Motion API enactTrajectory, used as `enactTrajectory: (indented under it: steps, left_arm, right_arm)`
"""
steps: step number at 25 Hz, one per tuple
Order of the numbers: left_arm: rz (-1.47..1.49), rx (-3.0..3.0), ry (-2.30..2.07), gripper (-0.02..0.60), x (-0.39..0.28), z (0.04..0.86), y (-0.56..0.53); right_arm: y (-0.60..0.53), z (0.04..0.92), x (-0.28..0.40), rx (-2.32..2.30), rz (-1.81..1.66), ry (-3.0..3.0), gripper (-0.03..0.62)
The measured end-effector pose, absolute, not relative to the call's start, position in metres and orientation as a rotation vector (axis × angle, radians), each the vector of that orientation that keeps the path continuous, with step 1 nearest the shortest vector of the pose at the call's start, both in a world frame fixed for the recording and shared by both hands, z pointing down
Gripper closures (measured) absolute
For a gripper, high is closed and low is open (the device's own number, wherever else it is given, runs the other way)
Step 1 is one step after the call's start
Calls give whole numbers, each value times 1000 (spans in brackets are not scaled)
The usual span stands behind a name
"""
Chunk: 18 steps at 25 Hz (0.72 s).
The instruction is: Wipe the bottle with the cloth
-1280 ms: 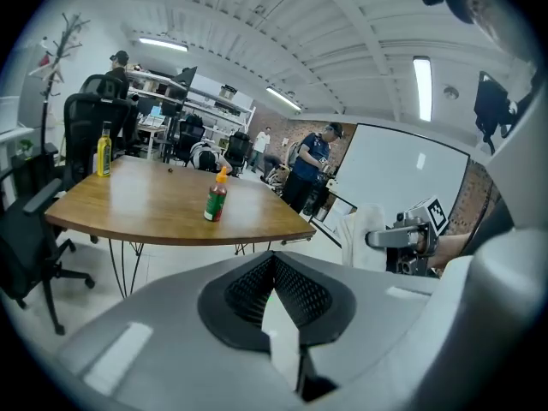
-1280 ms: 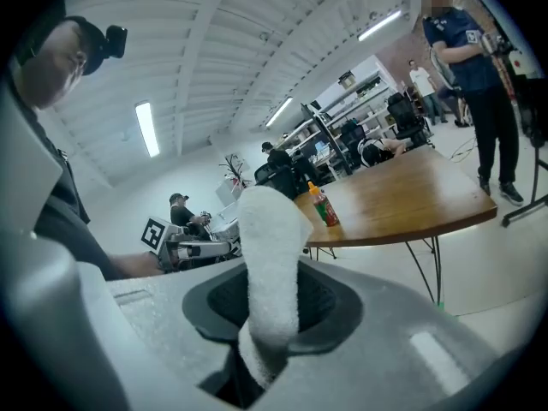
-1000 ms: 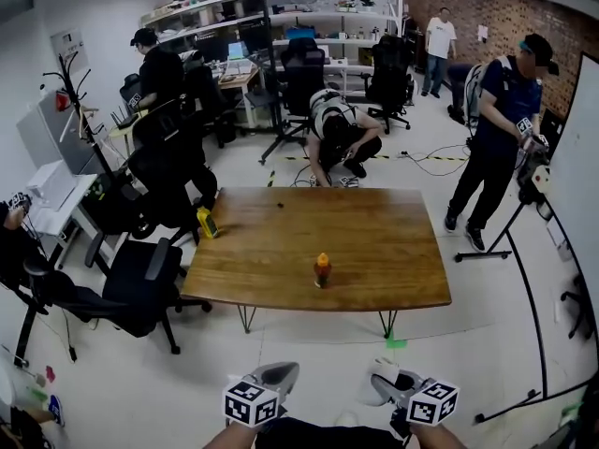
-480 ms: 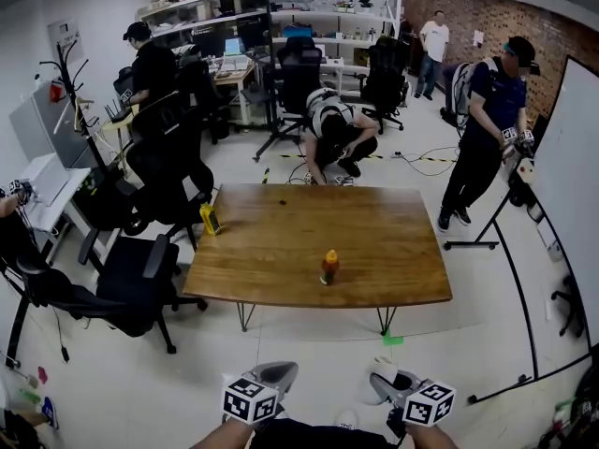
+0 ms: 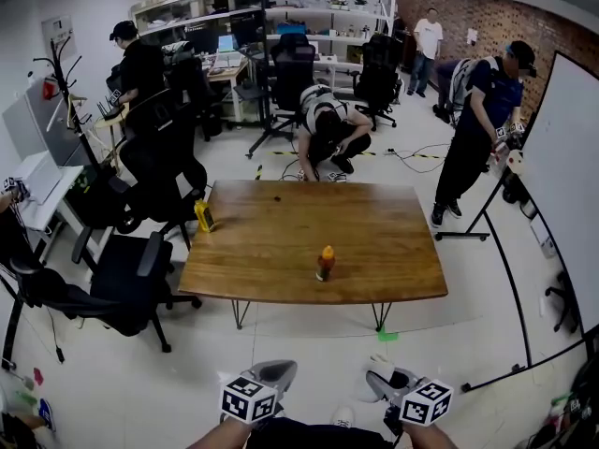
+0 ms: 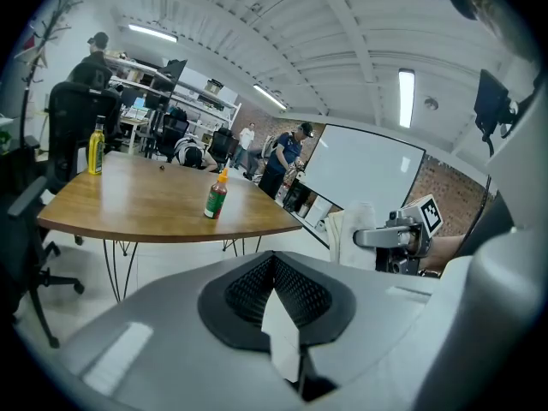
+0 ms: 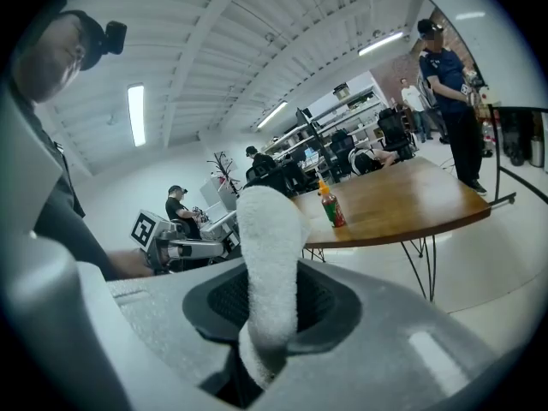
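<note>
A small sauce bottle (image 5: 324, 265) with an orange cap, red body and green label stands upright near the front edge of the wooden table (image 5: 374, 251). It shows in the left gripper view (image 6: 216, 197) and the right gripper view (image 7: 330, 205) too. Both grippers are low at the bottom of the head view, well short of the table. My left gripper (image 5: 277, 374) is shut with nothing in it (image 6: 278, 306). My right gripper (image 5: 382, 380) is shut on a white cloth (image 7: 268, 255) that sticks up from its jaws.
A yellow bottle (image 5: 203, 215) stands at the table's left edge. Black office chairs (image 5: 131, 279) crowd the left side. A whiteboard on a stand (image 5: 562, 176) is at the right. One person crouches behind the table (image 5: 328, 134) and another stands at the right (image 5: 482, 129).
The head view has shifted a little, so the table and bottle sit slightly differently in it. Both grippers keep their pose at the bottom edge, the cloth still gripped.
</note>
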State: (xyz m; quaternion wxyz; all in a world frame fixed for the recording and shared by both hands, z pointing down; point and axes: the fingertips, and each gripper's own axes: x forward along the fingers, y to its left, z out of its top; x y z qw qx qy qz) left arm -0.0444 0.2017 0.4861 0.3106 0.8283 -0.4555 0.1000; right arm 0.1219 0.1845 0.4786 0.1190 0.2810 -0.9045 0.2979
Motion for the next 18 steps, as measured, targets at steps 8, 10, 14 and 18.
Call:
enactTrajectory:
  steps: [8,10,14,18]
  left_arm:
    - [271,2188,-1207,568,-45,485,207]
    - [266,2183,-1216,568,-47,485,205]
    - [252,2187,-1225,568,-49,480,201]
    - [249,2196,-1224,568,-44,477,199]
  right_arm:
    - [187,483,124,837,876,-2634,520]
    - [187,483,123,834,880,-2635,520]
    - [188,481,124,838,882,-2637,520]
    - [189,481,128,846,884,-2636,521]
